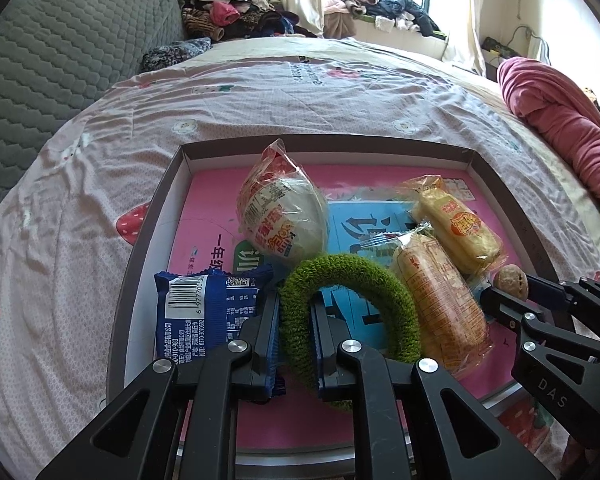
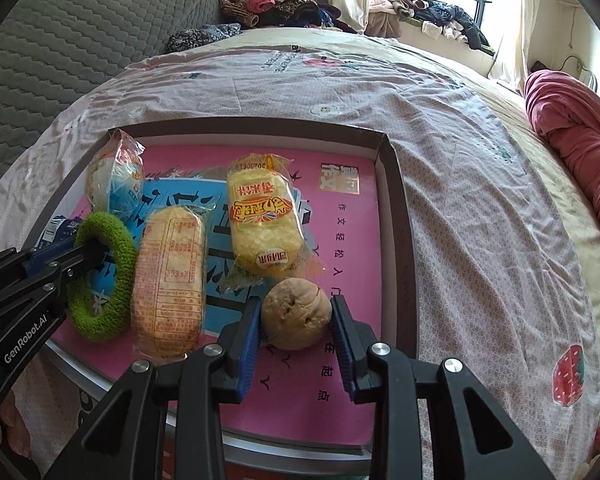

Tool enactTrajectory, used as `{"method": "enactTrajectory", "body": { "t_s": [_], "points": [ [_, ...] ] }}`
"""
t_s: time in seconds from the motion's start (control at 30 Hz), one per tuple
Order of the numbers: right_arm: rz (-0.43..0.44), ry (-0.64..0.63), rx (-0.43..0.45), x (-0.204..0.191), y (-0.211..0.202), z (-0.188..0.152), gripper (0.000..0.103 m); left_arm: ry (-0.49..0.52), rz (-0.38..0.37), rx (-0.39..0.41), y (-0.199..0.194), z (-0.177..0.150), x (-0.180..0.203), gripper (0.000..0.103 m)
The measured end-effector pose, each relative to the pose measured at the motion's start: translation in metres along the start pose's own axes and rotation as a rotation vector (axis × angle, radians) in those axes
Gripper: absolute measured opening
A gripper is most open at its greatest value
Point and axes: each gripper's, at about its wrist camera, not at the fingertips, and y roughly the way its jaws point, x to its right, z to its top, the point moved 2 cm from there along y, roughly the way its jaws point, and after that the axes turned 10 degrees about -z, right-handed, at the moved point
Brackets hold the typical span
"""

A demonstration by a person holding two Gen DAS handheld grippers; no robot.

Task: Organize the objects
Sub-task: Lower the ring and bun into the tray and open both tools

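Left wrist view: left gripper [image 1: 296, 320] jaws clamp the green knitted ring [image 1: 352, 280] inside the tray [image 1: 148, 248], beside the blue packet [image 1: 204, 304].

Right wrist view: right gripper [image 2: 296, 320] jaws grip the walnut [image 2: 296, 314], near the tray's right wall, below the yellow rice cracker [image 2: 264, 220].

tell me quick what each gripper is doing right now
Left gripper: closed on the rim of the green knitted ring.
Right gripper: closed on the walnut.
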Motion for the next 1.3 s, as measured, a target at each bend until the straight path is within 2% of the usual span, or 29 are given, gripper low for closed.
{"method": "enactTrajectory", "body": {
  "t_s": [0.23,0.5,0.93,1.07,1.13,1.2,1.3],
  "points": [
    [0.0,-0.001,-0.003,-0.001,0.001,-0.001,0.035,0.008,0.004,-0.006,0.003,-0.001,0.003,0.02],
    [0.003,-0.003,-0.007,-0.001,0.0,0.0,0.035,0.014,0.014,-0.003,0.001,0.0,0.003,0.043],
    [0.005,0.001,0.008,0.001,-0.008,0.001,0.035,0.028,0.003,0.005,-0.006,0.002,0.006,0.054],
    [0.006,0.004,0.011,0.002,-0.009,0.002,0.035,0.031,-0.007,0.005,-0.008,0.002,0.009,0.061],
    [0.004,0.003,0.011,0.002,-0.01,0.002,0.038,0.037,-0.006,0.009,-0.01,0.002,0.011,0.064],
    [0.004,0.007,0.013,0.002,-0.01,0.002,0.043,0.042,0.0,0.011,-0.011,0.002,0.014,0.073],
    [0.004,0.007,0.017,0.002,-0.012,0.003,0.045,0.046,-0.003,0.014,-0.013,0.002,0.016,0.075]
  ]
}}
